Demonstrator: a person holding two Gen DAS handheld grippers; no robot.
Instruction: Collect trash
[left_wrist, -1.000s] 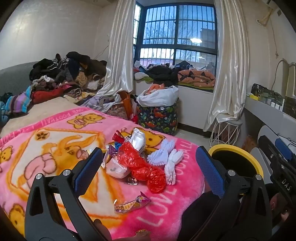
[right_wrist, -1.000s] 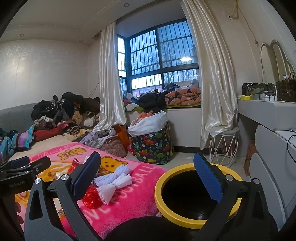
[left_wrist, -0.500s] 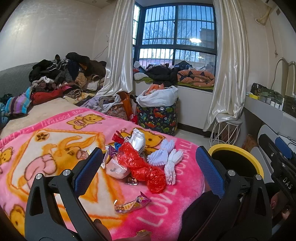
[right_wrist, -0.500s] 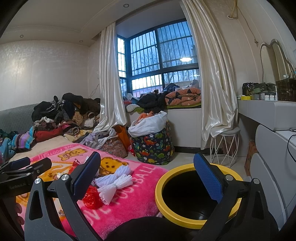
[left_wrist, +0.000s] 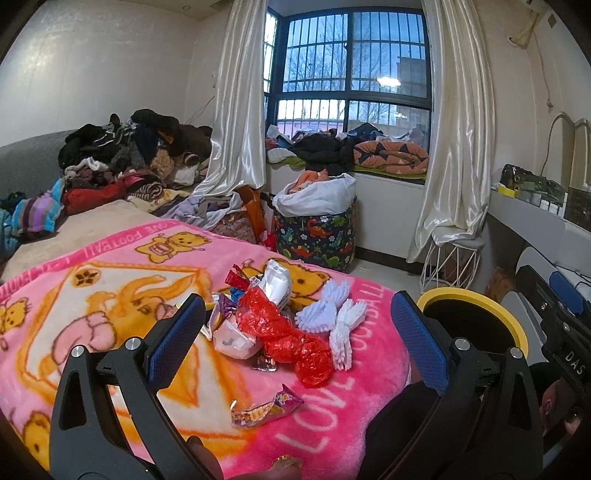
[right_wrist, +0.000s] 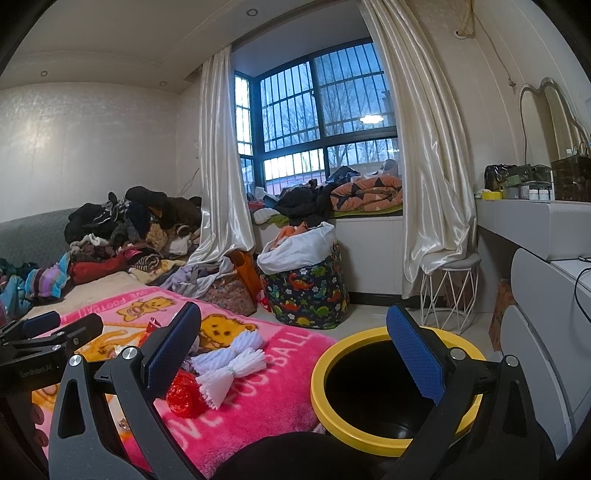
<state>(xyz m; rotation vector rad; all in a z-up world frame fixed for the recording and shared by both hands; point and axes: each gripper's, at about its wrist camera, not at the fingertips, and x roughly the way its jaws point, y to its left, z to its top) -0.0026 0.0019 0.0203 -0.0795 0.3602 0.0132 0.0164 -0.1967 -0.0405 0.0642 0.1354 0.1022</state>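
A heap of trash lies on the pink cartoon blanket: a crumpled red plastic bag, white foam fruit nets, a white pouch and a candy wrapper nearer to me. My left gripper hovers open above the heap, nothing between its blue pads. A black bin with a yellow rim stands beside the bed at the right. My right gripper is open and empty, over the bed edge and the bin. The foam nets also show in the right wrist view.
Clothes are piled at the bed's far end. A dinosaur-print hamper and a white wire stool stand on the floor under the window. A white dresser runs along the right wall.
Both views have shifted only slightly; the trash heap and the bin lie as before, and both grippers stay open.
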